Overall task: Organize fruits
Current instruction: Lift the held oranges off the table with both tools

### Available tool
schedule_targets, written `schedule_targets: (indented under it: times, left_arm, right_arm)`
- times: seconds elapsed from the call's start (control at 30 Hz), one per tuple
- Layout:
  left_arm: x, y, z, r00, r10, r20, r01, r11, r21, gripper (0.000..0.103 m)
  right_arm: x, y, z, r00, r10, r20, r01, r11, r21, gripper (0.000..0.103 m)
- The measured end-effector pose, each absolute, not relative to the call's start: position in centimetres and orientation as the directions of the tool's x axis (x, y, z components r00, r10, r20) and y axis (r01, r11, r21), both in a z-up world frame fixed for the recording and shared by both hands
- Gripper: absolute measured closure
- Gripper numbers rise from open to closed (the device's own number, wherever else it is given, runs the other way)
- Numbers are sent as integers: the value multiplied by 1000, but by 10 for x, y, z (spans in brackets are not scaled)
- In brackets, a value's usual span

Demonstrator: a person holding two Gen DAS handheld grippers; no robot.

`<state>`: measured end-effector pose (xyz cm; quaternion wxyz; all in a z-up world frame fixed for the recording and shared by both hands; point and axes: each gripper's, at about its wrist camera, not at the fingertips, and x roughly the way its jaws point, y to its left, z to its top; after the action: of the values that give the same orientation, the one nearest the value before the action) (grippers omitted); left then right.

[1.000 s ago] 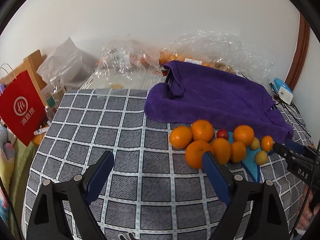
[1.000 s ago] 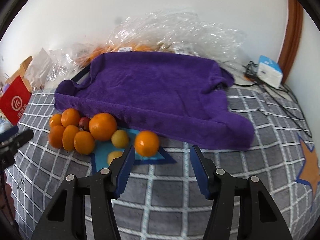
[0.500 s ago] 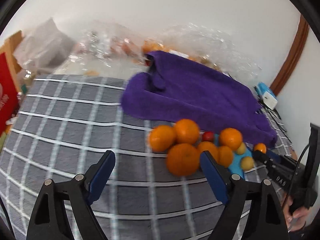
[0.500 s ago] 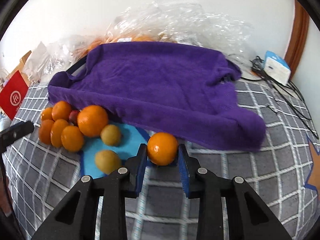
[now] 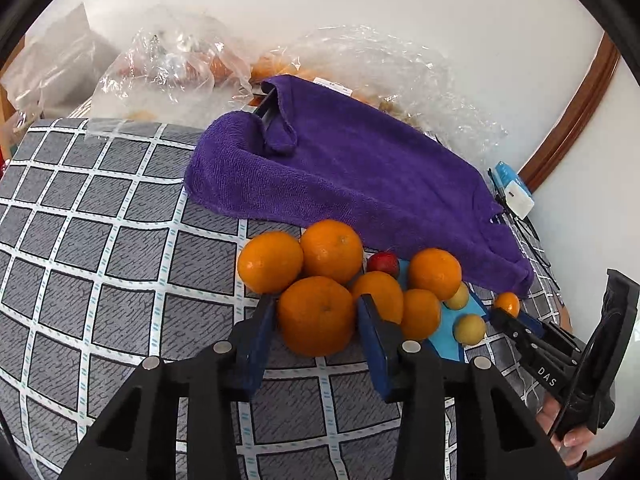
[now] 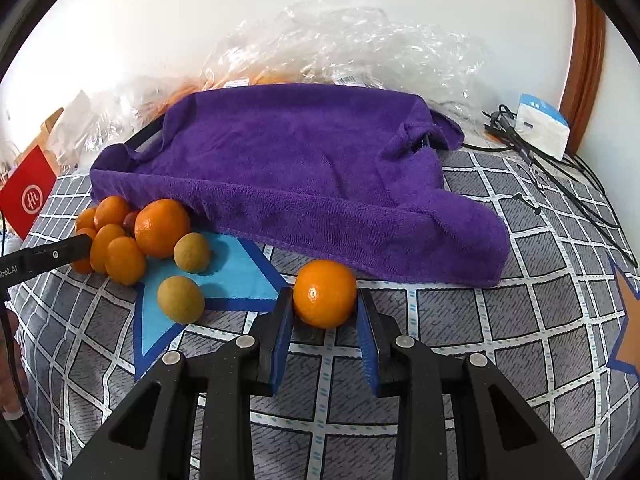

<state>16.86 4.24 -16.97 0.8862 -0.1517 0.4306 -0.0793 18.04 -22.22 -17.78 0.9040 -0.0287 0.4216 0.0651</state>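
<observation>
Both jaws are seemingly clamping oranges, left gripper (image 5: 316, 316) on a big orange (image 5: 316, 316), right gripper (image 6: 325, 312) on a small orange (image 6: 325, 293), while remaining fruit is waiting unsorted beside them.

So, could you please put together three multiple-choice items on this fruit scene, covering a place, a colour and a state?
1. Where is the lone orange?
A. Between the right hand-held gripper's fingers
B. On the purple towel
C. Inside a plastic bag

2. What colour is the towel?
A. Green
B. Purple
C. White

3. What is the left hand-held gripper doing?
A. Gripping a cable
B. Pointing at bare cloth
C. Bracketing a large orange

Answers: 1 A, the blue pads flank it, beside the towel edge; 2 B, the draped cloth is violet; 3 C, its fingers sit either side of the front orange in the pile.
</observation>
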Motion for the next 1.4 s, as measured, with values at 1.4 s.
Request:
schedule_targets:
  times: [1.4]
  left_arm:
    - [126,69,-175,707,-149,-692,-79,955,-286,64]
  right_arm:
    - [172,-232,-170,678,95,-729,-110,994,27,72]
